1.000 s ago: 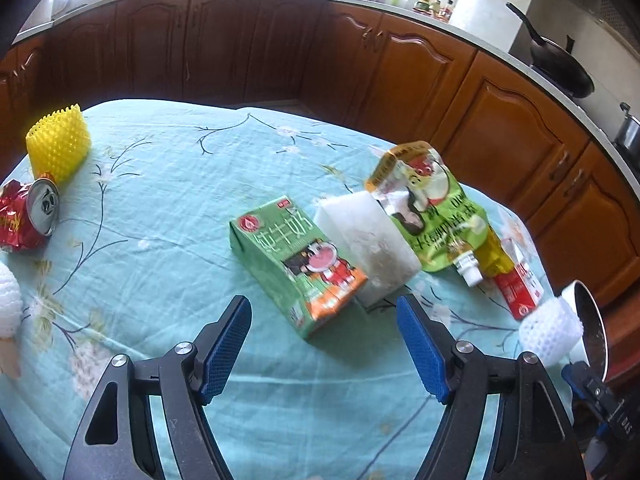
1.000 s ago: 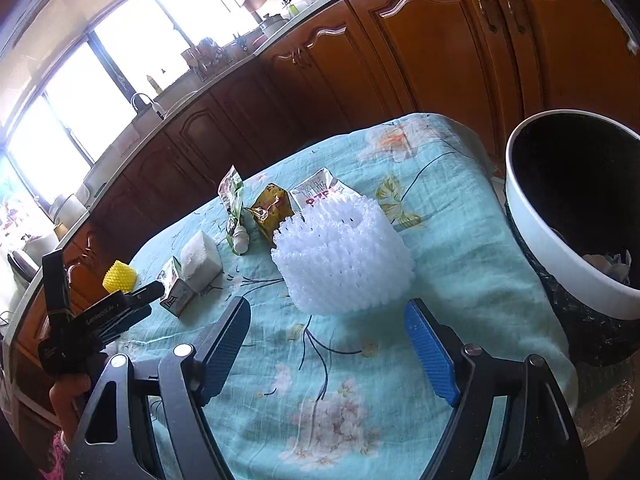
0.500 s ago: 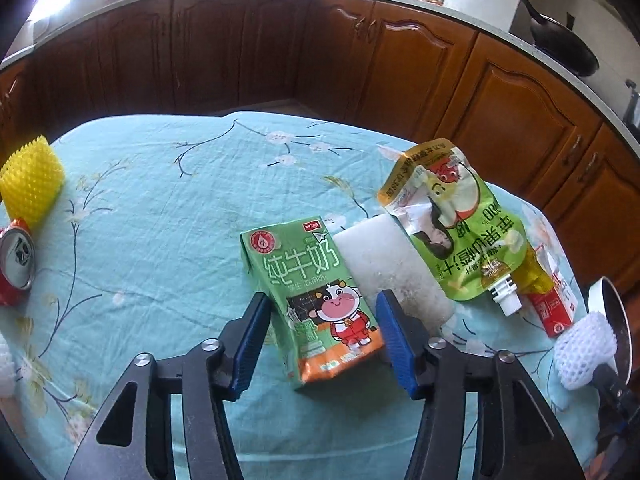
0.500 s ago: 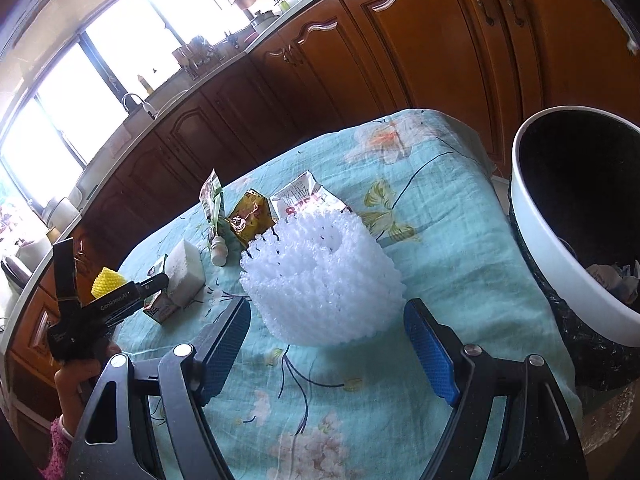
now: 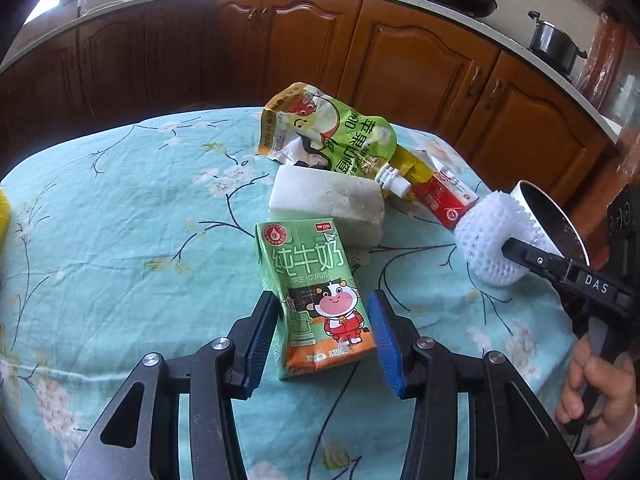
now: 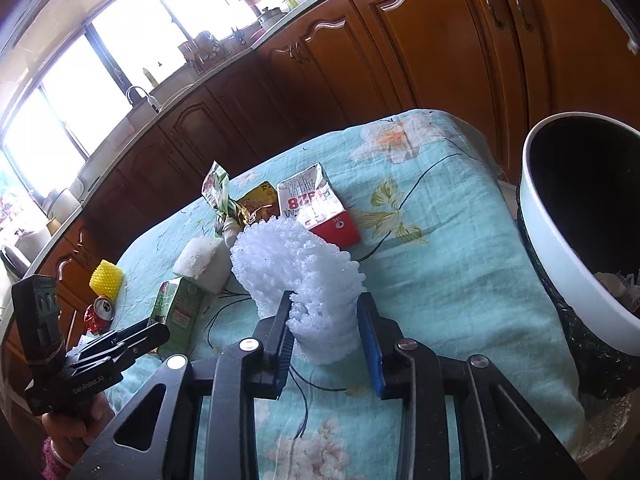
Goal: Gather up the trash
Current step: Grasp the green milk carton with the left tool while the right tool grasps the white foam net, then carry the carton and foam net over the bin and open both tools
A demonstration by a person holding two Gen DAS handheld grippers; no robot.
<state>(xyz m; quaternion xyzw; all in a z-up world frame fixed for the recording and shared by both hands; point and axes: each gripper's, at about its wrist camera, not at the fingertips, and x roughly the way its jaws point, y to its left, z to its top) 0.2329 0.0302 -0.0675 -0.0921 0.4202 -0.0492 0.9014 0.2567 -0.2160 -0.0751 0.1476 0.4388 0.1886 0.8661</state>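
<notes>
A green milk carton (image 5: 316,292) lies flat on the teal flowered tablecloth (image 5: 120,240). My left gripper (image 5: 322,300) is closing on it, its blue pads (image 5: 382,336) against the carton's two long sides. A white foam fruit net (image 6: 308,276) stands near the table's right edge. My right gripper (image 6: 324,300) is closing on this net, which is visibly squashed narrow between the pads. From the left wrist view the white foam net (image 5: 488,240) shows with the right gripper's finger across it. The bin (image 6: 560,272), white-rimmed and dark inside, stands just right of the table.
A white foam block (image 5: 326,200), a green juice pouch (image 5: 332,132) and a red-and-white carton (image 5: 444,196) lie behind the milk carton. A yellow foam net (image 6: 105,280) and a red can (image 6: 100,312) sit at the far left. Wooden cabinets (image 5: 400,60) ring the table.
The left gripper moved forward and down over the milk carton, rolled, and narrowed onto it. The right gripper stayed in place and closed, squashing the white foam net.
</notes>
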